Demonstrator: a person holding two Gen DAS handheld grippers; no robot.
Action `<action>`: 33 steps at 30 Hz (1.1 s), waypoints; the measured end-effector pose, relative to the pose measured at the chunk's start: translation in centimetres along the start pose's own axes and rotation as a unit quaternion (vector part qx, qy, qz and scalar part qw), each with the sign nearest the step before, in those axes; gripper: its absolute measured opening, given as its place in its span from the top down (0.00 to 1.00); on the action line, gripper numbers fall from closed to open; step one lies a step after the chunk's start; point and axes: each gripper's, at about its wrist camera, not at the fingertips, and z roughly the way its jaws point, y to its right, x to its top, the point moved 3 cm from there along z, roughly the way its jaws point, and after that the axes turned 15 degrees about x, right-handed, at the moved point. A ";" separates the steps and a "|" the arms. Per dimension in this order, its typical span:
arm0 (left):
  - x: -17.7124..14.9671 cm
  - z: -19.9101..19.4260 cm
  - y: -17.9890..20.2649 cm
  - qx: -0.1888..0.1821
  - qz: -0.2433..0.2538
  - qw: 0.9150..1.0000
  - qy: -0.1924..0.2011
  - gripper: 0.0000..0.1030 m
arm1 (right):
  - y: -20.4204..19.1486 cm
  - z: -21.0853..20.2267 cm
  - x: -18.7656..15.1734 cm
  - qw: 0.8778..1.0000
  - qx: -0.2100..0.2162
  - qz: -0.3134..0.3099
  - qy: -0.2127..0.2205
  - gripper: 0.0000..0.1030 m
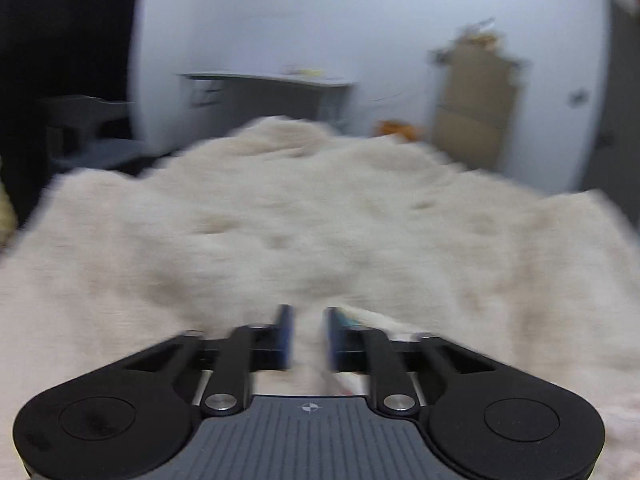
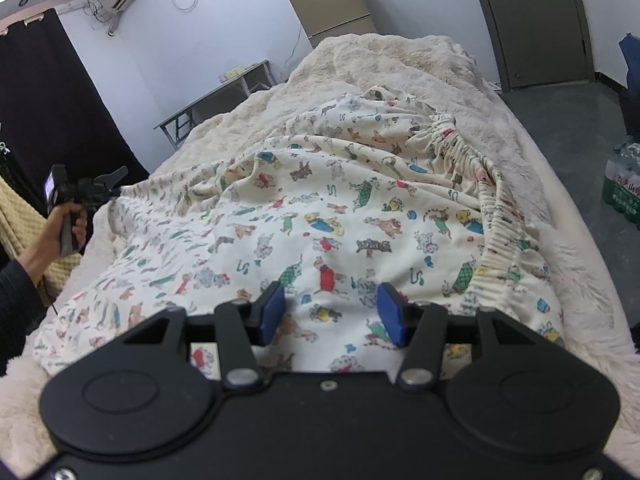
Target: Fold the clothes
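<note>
The printed garment [image 2: 320, 208], cream cloth w/ small cartoon animals and an elastic gathered band along its right edge, lies spread and wrinkled on the bed [image 2: 532, 168], which is covered w/ a fluffy cream blanket [image 1: 320, 208].

Right gripper [image 2: 331, 312] hovers low over the near part of the garment, blue fingers [image 2: 390, 312] spread wide apart, nothing between them, i.e. released.

Left gripper [image 1: 309, 336]: left wrist view is motion-blurred. Its blue fingers [image 1: 285, 336] stand close w/ a narrow gap; pale cloth shows in that gap and a bit of printed fabric sits just by the right finger, but can't tell if they're pinching it or just over it. In the right wrist view the left gripper is at the garment's far left edge, held in the person's left hand [image 2: 68, 220], dark sleeve at the wrist.

Bkgd: small fridge [image 2: 332, 4] against the far wall, folding table [image 2: 212, 96] beside the bed, grey door [image 2: 536, 20], pack of water bottles [image 2: 622, 184] on the floor at right.
</note>
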 end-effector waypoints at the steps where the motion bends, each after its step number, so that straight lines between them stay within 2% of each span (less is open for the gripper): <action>1: -0.9 0.5 -0.5 -0.006 0.001 1.000 -0.005 0.35 | 0.0 0.0 0.0 1.000 -0.002 -0.002 -0.001 0.51; 3: -2.8 1.7 -1.6 -0.019 -0.001 1.000 -0.019 0.35 | 0.0 0.1 0.0 1.000 -0.003 -0.005 -0.002 0.51; 6: -6.4 4.2 -5.1 -0.033 -0.042 0.995 -0.082 0.35 | 0.2 0.1 0.0 1.000 -0.001 -0.002 -0.003 0.51; 7: -8.0 5.4 -6.6 -0.048 -0.066 0.990 -0.119 0.35 | 0.2 0.2 0.0 1.000 -0.001 -0.002 -0.003 0.51; 9: -9.9 6.8 -8.1 -0.081 -0.094 0.979 -0.162 0.35 | 0.0 0.3 -0.1 1.000 -0.002 -0.002 -0.004 0.51; 12: -12.5 7.9 -9.3 -0.121 -0.128 0.968 -0.182 0.35 | -0.2 0.5 -0.2 1.000 -0.008 -0.007 -0.006 0.50; 16: -12.9 6.9 -7.8 -0.137 -0.137 0.970 -0.148 0.38 | -0.3 0.6 -0.2 1.000 -0.012 -0.010 -0.007 0.50; 18: -12.7 6.2 -5.9 -0.147 -0.120 0.972 -0.140 0.58 | -0.2 0.5 -0.3 1.000 -0.011 -0.007 -0.006 0.50; 20: -12.7 5.9 -4.3 -0.159 -0.105 0.971 -0.141 0.61 | -0.1 0.5 -0.3 1.000 -0.009 -0.005 -0.004 0.50; 22: -13.0 5.8 -2.0 -0.168 -0.082 0.970 -0.157 0.75 | -0.1 0.5 -0.3 1.000 -0.009 -0.006 -0.004 0.50; 23: -13.2 5.6 -1.8 -0.166 -0.076 0.970 -0.162 0.91 | -0.1 0.4 -0.3 1.000 -0.010 -0.006 -0.004 0.50; 24: -13.4 5.5 -1.2 -0.162 -0.069 0.970 -0.170 0.99 | -0.2 0.4 -0.3 1.000 -0.010 -0.007 -0.004 0.50; 25: -13.5 5.5 -0.9 -0.158 -0.067 0.969 -0.180 0.99 | -0.2 0.4 -0.3 1.000 -0.010 -0.008 -0.004 0.50; 28: -12.3 5.3 -1.9 -0.169 -0.106 0.955 -0.219 1.00 | -0.2 0.5 -0.4 1.000 -0.010 -0.007 -0.004 0.50; 30: -10.5 4.8 -3.5 -0.196 -0.165 0.939 -0.230 1.00 | -0.2 0.5 -0.4 1.000 -0.011 -0.008 -0.004 0.50; 31: -9.2 4.2 -5.0 -0.222 -0.226 0.920 -0.230 1.00 | -0.3 0.5 -0.4 1.000 -0.012 -0.009 -0.004 0.50; 32: -7.8 3.7 -6.6 -0.246 -0.286 0.897 -0.230 1.00 | -0.4 0.6 -0.4 1.000 -0.013 -0.010 -0.005 0.50; 33: -6.4 3.1 -8.1 -0.270 -0.345 0.870 -0.228 1.00 | -0.4 0.6 -0.4 1.000 -0.013 -0.011 -0.005 0.50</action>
